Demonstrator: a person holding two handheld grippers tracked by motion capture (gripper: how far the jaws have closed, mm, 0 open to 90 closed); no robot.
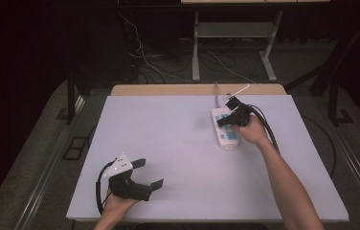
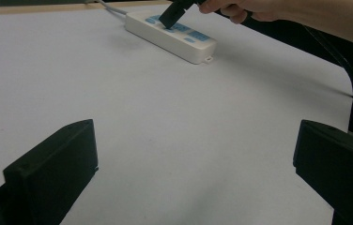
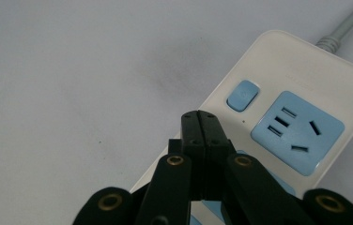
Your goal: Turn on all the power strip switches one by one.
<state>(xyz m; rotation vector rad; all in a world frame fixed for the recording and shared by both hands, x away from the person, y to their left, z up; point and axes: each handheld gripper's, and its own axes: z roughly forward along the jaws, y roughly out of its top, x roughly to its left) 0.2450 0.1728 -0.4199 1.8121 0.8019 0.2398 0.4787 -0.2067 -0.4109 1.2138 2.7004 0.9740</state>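
A: From the high view, where does the power strip [image 1: 226, 128] lie?

B: On the right half of the white counter [image 1: 178, 158], toward the far edge, with its grey cord [image 1: 216, 96] running off the back. The right claw [image 1: 229, 116] is over the strip's far end, tips down on its top face, and the right hand [image 1: 249, 129] rests beside it.

A: And the left claw [image 1: 151, 176]?

B: At the near left of the counter, well apart from the strip. Its jaws stand wide with nothing between them.

A: What does the left gripper view add?

B: The left claw [image 2: 195, 173] frames bare counter between two widely spread jaws. Far off lies the power strip [image 2: 177, 40], white with blue socket faces, and the right claw [image 2: 171, 18] meets its top.

A: And the right gripper view?

B: The right claw [image 3: 199, 123] has its jaws pressed flat together, holding nothing. The tips sit over the power strip [image 3: 306, 70], just beside a blue switch [image 3: 242, 95]. Next to that is a blue socket [image 3: 297, 129] with nothing in its slots. Whether the tips touch the casing I cannot tell here.
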